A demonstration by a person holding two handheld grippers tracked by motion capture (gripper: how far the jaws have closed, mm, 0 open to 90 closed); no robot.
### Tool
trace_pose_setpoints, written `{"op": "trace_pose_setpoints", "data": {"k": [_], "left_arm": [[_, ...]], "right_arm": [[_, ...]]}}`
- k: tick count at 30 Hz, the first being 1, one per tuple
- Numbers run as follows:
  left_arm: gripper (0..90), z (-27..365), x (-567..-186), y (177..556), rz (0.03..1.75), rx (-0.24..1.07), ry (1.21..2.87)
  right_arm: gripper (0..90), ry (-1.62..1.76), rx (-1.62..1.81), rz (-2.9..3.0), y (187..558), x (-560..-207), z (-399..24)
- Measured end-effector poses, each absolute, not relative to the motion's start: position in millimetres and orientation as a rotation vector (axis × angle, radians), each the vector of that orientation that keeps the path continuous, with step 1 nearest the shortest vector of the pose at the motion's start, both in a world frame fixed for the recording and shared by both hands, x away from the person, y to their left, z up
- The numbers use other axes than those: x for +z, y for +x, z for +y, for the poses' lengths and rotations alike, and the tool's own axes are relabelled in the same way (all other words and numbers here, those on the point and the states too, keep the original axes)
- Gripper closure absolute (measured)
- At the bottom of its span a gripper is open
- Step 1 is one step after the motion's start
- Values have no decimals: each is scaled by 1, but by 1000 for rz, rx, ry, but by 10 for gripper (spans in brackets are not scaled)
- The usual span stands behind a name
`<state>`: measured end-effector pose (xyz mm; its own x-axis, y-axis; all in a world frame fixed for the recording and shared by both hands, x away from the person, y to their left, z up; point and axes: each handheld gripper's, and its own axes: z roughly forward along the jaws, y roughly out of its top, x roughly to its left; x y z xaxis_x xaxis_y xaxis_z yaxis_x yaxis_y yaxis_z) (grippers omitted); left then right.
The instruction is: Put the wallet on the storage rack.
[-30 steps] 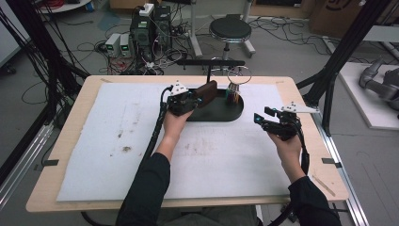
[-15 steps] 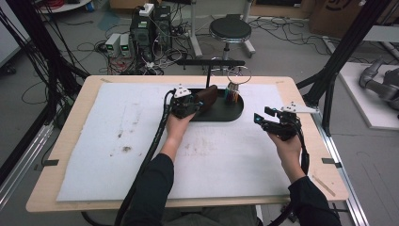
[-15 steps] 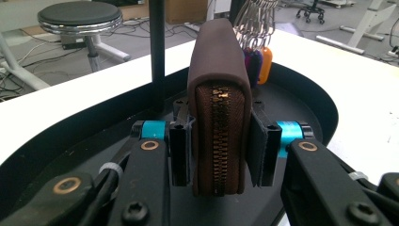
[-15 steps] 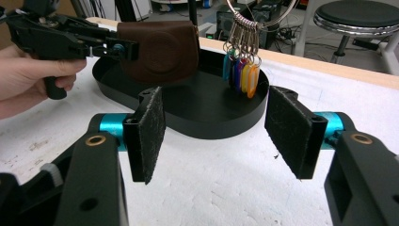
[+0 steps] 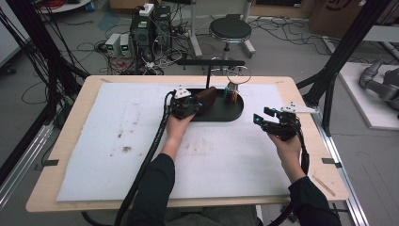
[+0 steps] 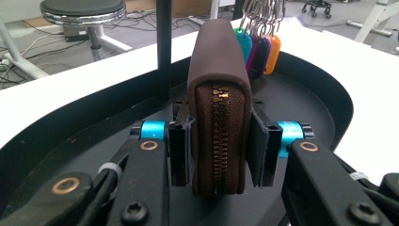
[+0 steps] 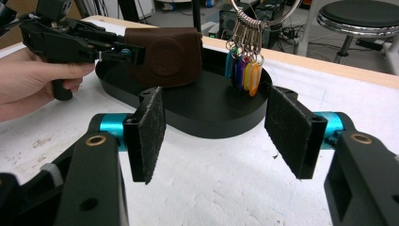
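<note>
Left claw [image 6: 219,150] clamps the brown pouch [image 6: 217,94] upright over the black tray [image 5: 235,113] near the bench's far edge, likely to seat it, while right claw [image 7: 219,127] waits spread apart.

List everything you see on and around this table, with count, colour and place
Wallet: one, brown, zipped, on edge in the tray, clamped by the left gripper.
Tray: one, black, oval, far middle of the table.
Key tags: a bunch, mixed colours, on a ring hanging over the tray.
Mat: one, white, stained, covering the table.
Stool: one, black, beyond the table.
Left gripper: one, black, at the tray.
Right gripper: one, black, open, right of the tray.
</note>
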<state>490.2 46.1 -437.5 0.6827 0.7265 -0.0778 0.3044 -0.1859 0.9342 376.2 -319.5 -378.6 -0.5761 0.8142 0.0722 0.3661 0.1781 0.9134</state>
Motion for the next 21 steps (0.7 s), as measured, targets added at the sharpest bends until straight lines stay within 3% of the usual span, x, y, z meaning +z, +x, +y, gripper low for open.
{"op": "trace_pose_setpoints", "data": {"k": [10, 21], "left_arm": [[628, 47, -437, 489, 831, 462, 1788], [411, 50, -428, 484, 840, 493, 1841]], "right_arm": [[394, 1102, 1378, 2031, 376, -379, -319], [394, 1097, 1385, 2034, 376, -379, -318]]}}
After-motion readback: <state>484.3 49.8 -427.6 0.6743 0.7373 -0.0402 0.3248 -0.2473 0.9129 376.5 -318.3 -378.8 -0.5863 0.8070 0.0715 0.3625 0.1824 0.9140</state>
